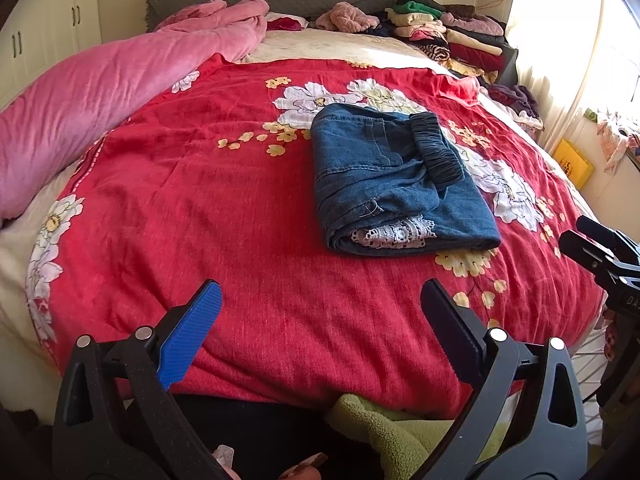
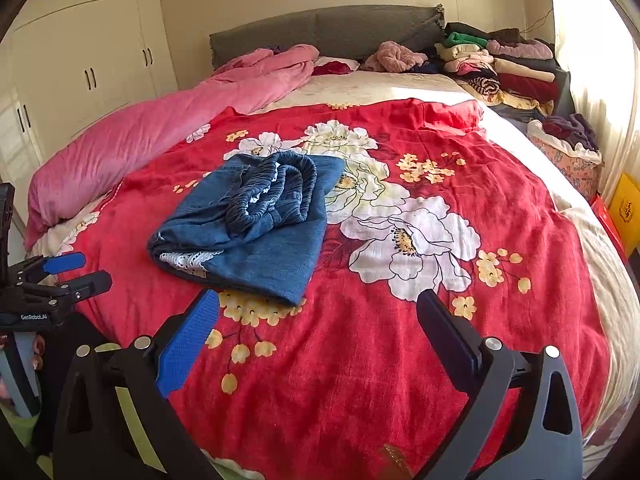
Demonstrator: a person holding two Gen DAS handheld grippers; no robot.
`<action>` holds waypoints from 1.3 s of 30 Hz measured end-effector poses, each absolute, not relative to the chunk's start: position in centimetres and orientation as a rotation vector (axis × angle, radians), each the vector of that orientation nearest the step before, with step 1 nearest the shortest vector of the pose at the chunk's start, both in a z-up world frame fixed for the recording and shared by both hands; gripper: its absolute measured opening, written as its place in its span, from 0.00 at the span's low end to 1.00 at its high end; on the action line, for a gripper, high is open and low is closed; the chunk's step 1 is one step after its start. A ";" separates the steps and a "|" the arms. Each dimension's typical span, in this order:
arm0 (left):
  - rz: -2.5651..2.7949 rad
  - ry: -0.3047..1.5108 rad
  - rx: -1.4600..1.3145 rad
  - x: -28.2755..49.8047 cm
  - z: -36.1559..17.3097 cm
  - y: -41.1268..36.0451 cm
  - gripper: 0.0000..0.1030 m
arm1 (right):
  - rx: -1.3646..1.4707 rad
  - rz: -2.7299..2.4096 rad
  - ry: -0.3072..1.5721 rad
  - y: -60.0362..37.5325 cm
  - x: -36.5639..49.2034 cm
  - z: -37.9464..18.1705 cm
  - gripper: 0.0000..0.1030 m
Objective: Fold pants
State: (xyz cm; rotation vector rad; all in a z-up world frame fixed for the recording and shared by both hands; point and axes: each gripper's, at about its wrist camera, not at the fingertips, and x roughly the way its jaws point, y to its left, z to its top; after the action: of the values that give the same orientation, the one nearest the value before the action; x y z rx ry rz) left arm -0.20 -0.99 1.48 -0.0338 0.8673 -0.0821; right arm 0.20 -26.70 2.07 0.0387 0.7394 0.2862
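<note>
Bedspread (image 1: pixel 200 184), red woven cotton with white and yellow flowers, covers most of the bed, with a plush pink quilt (image 1: pixel 100 92) bunched at ten o'clock. Denim pants (image 1: pixel 392 184) lie folded into a thick rectangle at one o'clock, elastic waistband up, lace trim peeking out, flat cloth open all round. Left gripper (image 1: pixel 320 320) and right gripper (image 2: pixel 316 324) hover near the bed's near edge, jaws wide and holding nothing

Matt denim pants (image 1: pixel 400 184), white lace trim (image 1: pixel 394 234), fuzzy red floral blanket (image 1: pixel 240 208)

One pants (image 1: pixel 396 180), two tools (image 1: pixel 320 320)
</note>
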 end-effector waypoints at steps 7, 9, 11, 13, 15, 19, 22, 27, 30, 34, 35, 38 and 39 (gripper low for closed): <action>-0.074 0.866 -0.035 -0.2 1.6 -0.8 0.91 | 0.038 0.290 0.746 -26.5 0.1 2.1 0.96; -0.060 0.866 -0.032 -0.2 1.7 -0.7 0.91 | 0.037 0.290 0.746 -26.5 0.1 2.1 0.96; -0.057 0.870 -0.032 -0.2 1.7 -0.6 0.91 | 0.037 0.290 0.745 -26.5 0.1 2.2 0.96; -0.057 0.870 -0.032 -0.1 1.8 -0.6 0.91 | 0.036 0.288 0.744 -26.5 0.1 2.2 0.96; -0.057 0.870 -0.031 -0.2 1.8 -0.6 0.91 | 0.037 0.288 0.746 -26.5 0.0 2.2 0.96; -0.058 0.870 -0.032 -0.2 1.8 -0.6 0.91 | 0.039 0.288 0.746 -26.5 0.0 2.2 0.96; -0.057 0.870 -0.033 -0.2 1.8 -0.6 0.91 | 0.037 0.287 0.746 -26.5 0.0 2.2 0.96; -0.055 0.873 -0.031 -0.2 1.8 -0.6 0.91 | 0.037 0.289 0.752 -26.4 -0.1 2.1 0.96; -0.056 0.873 -0.032 -0.3 1.9 -0.6 0.91 | 0.036 0.289 0.751 -26.4 -0.1 2.1 0.96; -0.053 0.873 -0.030 -0.3 1.9 -0.5 0.91 | 0.040 0.287 0.752 -26.4 -0.2 2.2 0.96; -0.053 0.873 -0.030 -0.3 1.9 -0.6 0.91 | 0.037 0.287 0.752 -26.4 -0.2 2.2 0.96; -0.053 0.873 -0.030 -0.3 1.9 -0.6 0.91 | 0.037 0.286 0.751 -26.4 -0.2 2.2 0.96; -0.053 0.872 -0.030 -0.3 1.9 -0.5 0.91 | 0.036 0.286 0.750 -26.4 -0.2 2.2 0.96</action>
State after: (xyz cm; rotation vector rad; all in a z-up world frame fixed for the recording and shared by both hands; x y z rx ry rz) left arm -0.34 -0.55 1.95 -0.0298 0.8721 -0.0531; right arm -0.18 -26.39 2.21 0.0361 0.7501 0.2860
